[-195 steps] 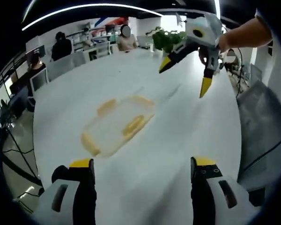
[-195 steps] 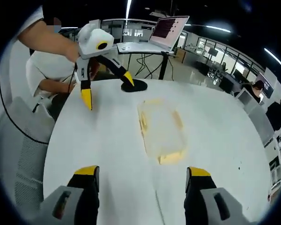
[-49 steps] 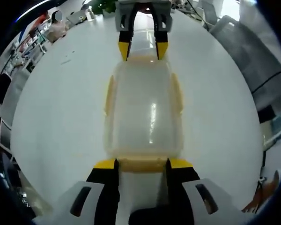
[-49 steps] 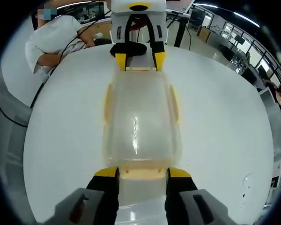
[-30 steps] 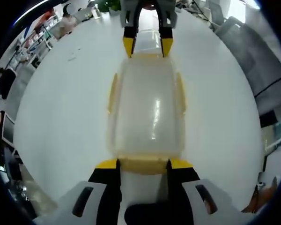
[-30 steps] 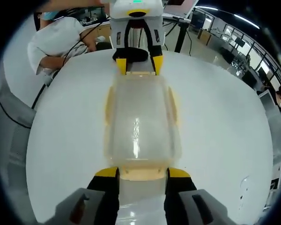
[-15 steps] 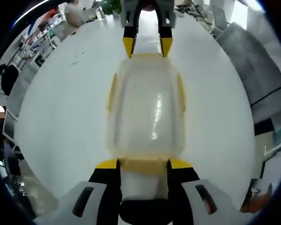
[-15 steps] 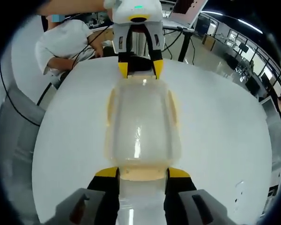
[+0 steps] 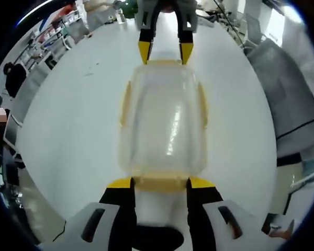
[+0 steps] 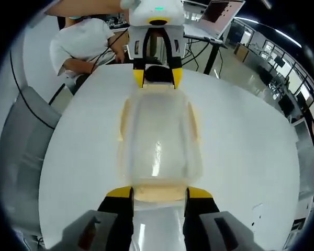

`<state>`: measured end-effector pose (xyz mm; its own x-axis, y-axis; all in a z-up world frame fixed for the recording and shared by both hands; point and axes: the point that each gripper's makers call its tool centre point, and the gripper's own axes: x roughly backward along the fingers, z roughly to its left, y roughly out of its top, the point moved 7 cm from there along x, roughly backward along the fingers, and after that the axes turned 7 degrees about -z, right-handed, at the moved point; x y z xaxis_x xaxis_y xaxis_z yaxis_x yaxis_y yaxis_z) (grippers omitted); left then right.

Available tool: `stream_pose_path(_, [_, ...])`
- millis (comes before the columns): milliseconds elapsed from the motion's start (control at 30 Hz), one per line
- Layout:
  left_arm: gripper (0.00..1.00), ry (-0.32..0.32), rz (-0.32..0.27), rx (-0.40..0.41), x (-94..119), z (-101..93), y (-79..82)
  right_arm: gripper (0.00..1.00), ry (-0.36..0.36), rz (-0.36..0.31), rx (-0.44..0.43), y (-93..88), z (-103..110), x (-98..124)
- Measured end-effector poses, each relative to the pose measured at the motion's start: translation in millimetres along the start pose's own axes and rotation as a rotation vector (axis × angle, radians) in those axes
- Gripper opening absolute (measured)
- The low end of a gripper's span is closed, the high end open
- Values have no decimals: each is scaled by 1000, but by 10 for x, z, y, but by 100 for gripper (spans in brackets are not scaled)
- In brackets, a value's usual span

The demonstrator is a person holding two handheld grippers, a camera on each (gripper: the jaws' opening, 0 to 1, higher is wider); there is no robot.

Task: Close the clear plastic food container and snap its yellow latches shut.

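Left gripper [image 9: 159, 183]: bottom centre of the left gripper view; jaws stand apart on either side of the near end latch [image 9: 160, 183], yellow tips at its two corners. Whether they press on it cannot be told.
Right gripper [image 10: 158, 193]: bottom centre of the right gripper view; jaws apart, flanking the end latch [image 10: 158, 192] on its side in the same way. Contact cannot be told.
Opposite ends: in the left gripper view the right gripper comes in at top centre [image 9: 165, 51], its tips at the far end of the container. In the right gripper view the left gripper sits at top centre [image 10: 157, 78], likewise.
Container [image 9: 162, 123]: clear, lid on, lying flat at frame centre on the worktop [image 9: 68, 120], long axis running between the two grippers. Centre of the right gripper view [image 10: 158, 136].
Side latches: yellow, one on each long side [image 9: 126, 102] [image 9: 202, 104], lying close against the walls.
Worktop: white, round-edged.
Surroundings: grey chair [image 10: 21, 157] at left of the right gripper view; a seated person in white [image 10: 86, 44] at upper left; laptop [image 10: 212, 18] at upper right.
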<state>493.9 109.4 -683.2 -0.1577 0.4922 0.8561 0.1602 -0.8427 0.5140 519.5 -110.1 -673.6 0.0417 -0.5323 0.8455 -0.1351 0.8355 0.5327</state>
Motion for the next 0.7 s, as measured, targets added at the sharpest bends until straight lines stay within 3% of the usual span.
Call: stream_pose_path(700, [34, 33, -5, 56, -96, -159, 517, 34, 29, 13, 45, -320, -14, 392])
